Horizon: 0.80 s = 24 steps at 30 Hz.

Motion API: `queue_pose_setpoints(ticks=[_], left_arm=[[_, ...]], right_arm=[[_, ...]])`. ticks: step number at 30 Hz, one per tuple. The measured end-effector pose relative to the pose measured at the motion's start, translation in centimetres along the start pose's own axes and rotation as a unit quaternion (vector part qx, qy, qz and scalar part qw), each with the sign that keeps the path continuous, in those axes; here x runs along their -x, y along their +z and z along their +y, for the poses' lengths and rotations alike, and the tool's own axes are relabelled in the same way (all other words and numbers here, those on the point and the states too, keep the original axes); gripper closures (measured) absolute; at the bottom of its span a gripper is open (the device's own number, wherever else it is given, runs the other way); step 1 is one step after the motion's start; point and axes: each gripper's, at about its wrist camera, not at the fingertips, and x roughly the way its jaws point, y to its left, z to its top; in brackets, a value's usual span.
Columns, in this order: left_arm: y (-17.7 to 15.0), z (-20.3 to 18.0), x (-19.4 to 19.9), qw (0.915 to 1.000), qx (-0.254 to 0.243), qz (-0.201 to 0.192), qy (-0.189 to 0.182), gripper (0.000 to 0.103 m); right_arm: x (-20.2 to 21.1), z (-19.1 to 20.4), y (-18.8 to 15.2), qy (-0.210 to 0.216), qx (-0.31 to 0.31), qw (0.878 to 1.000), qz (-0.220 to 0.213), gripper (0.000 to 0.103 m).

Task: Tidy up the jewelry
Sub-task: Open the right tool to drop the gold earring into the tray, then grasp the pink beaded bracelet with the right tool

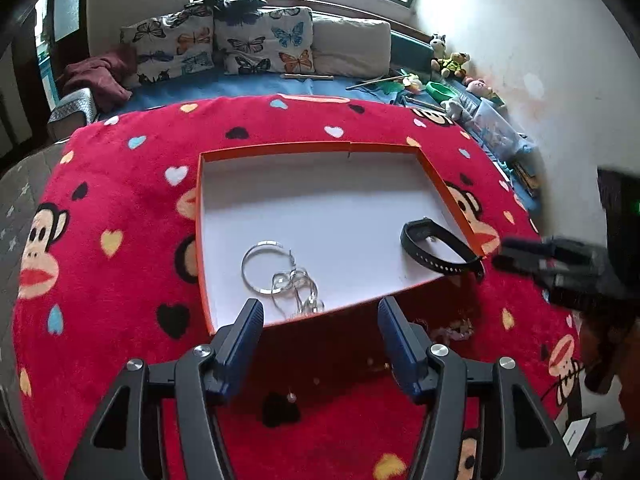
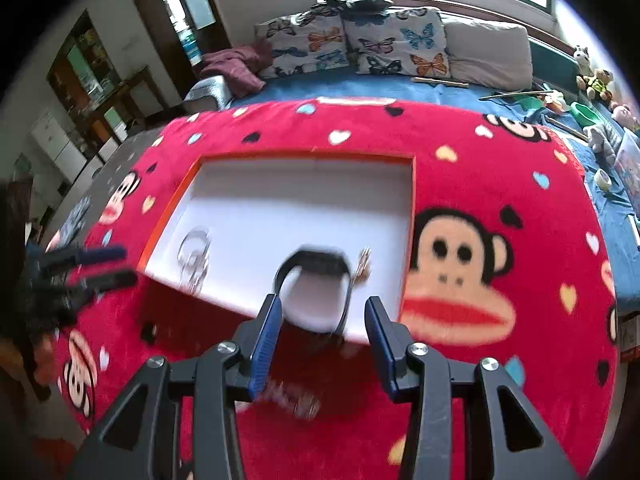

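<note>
An orange box lid with a white inside [image 1: 280, 208] lies on a red monkey-print blanket; it also shows in the right wrist view [image 2: 280, 196]. In it lie silver hoop earrings [image 1: 276, 276] near the front edge and a black wristband [image 1: 436, 248] hanging over the front right corner. In the right wrist view the earrings [image 2: 194, 256] are blurred at the left and the wristband [image 2: 316, 288] lies just ahead. My left gripper [image 1: 318, 308] is open and empty just in front of the earrings. My right gripper [image 2: 322, 308] is open, with the wristband just beyond its fingertips. A small sparkly piece [image 1: 456, 328] lies on the blanket in front of the box.
The red blanket [image 1: 120, 280] covers a bed with butterfly pillows [image 1: 224, 44] at the back. Plush toys and clutter [image 1: 456, 76] line the right wall. A small gold item [image 2: 362, 266] lies in the box beside the wristband. My right gripper shows at the right of the left wrist view [image 1: 520, 256].
</note>
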Motion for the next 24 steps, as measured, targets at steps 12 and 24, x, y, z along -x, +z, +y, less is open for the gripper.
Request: queue_pose_setpoints(ticks=[12,24], left_arm=[[-5.7,-1.9,0.3,0.9995,-0.015,0.029,0.000,0.039],[-6.7,-3.0,-0.1,0.9992,-0.013,0.034,-0.020,0.039]], right_arm=[[-2.2,-0.2,-5.8,0.014,-0.005,0.998,0.065,0.056],[-4.9,1.2,-6.0,0.027,0.044,0.996,0.070,0.056]])
